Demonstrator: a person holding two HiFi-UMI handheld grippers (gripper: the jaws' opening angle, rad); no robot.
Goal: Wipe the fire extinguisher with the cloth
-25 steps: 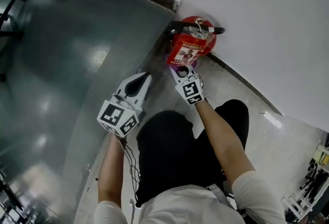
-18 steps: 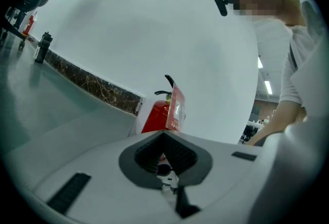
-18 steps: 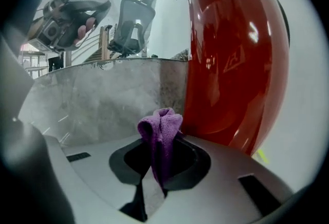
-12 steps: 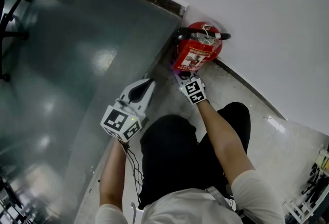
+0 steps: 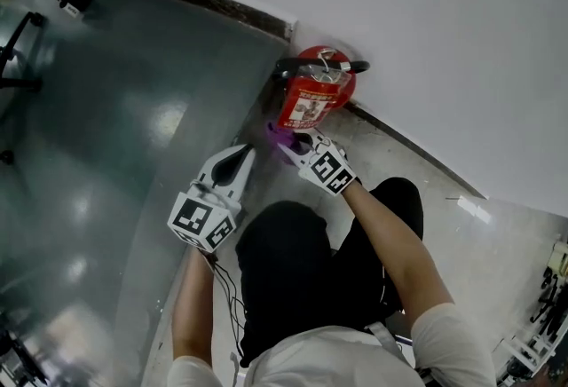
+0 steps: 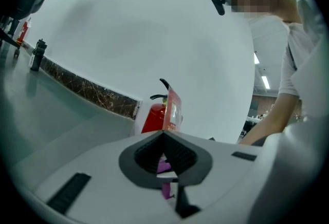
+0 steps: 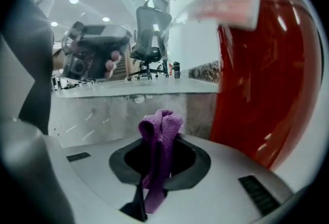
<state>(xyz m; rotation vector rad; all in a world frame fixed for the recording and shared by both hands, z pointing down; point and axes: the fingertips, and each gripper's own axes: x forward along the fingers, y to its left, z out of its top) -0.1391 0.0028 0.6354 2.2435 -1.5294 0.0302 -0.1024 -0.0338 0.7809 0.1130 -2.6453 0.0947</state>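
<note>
Both forearms reach forward and down from the crouched person, the left nearly straight, the right angled in toward the wall. The left claw [image 5: 246, 152] hovers low over the grey floor [image 5: 106, 137], tips pointing toward the base of the wall; its jaws are together with nothing between them. The right claw [image 5: 290, 146] is just ahead and to its right, clamped on the one purple cloth [image 5: 280, 134], which bunches up above the jaws and hangs in a strip below them. The cloth sits just beside the lower side of the single red fire extinguisher [image 5: 312, 94]; whether the two touch cannot be told. The extinguisher stands on the floor against the white wall [image 5: 426, 30], with a black handle on top and one red-and-white label, its writing too small to read. Far off in the right gripper view stands one office chair [image 7: 151, 28].
</note>
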